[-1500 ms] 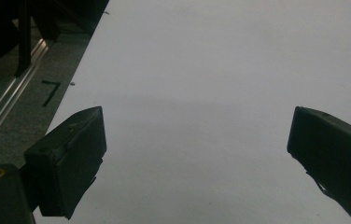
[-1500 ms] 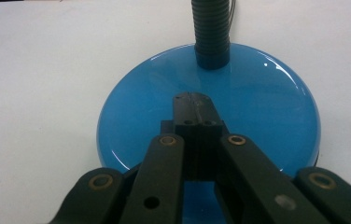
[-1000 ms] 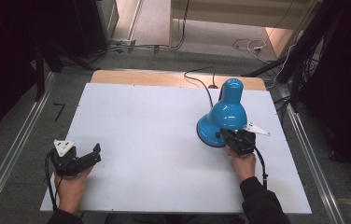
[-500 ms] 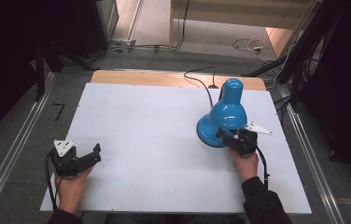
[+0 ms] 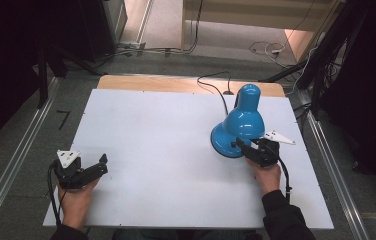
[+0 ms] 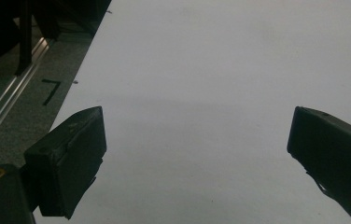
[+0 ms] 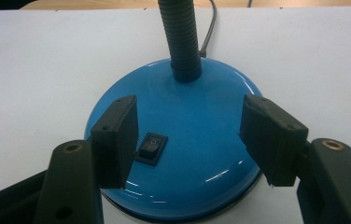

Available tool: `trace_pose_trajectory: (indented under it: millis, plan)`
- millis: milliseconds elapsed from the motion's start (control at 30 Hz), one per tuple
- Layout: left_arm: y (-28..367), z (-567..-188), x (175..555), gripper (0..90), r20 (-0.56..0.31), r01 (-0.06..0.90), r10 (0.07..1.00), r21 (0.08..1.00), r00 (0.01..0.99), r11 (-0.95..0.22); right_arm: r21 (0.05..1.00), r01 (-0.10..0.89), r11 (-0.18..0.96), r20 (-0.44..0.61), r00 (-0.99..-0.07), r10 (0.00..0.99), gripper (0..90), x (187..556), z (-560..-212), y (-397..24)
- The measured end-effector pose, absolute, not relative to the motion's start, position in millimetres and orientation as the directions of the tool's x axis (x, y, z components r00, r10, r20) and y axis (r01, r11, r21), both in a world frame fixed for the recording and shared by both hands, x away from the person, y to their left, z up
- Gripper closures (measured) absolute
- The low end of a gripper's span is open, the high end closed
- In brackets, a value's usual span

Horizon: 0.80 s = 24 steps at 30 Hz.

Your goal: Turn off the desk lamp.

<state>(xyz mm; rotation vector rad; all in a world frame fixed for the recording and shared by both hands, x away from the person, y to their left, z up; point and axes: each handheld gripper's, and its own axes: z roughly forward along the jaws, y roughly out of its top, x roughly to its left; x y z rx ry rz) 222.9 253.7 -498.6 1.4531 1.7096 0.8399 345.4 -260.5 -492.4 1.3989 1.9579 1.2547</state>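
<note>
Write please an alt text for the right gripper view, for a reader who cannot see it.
The right gripper hangs open over the round blue base of a desk lamp on a white table, its two black jaws apart. A black rocker switch sits on the base beside one jaw, and the lamp's ribbed neck rises behind.

Lamp shade [image 5: 246,112] over neck; cord [image 5: 215,87] past table edge.

Both grippers [image 5: 101,162] [image 5: 239,145] are black with blocky jaws, brass-ringed screw holes, grey three-cornered top plates, trailing black cables; sleeves [image 5: 283,217] dark.
</note>
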Motion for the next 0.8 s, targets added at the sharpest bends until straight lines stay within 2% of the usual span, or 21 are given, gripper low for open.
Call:
trace_pose_trajectory:
  millis: [800]
  plan:
    - [254.9,-498.7,222.6,5.4,-0.124,0.516,0.987,0.842,-0.101,0.158,0.847,0.523,0.092,0.142,-0.39,0.91,27.3,336.3,-487.3,-281.4]
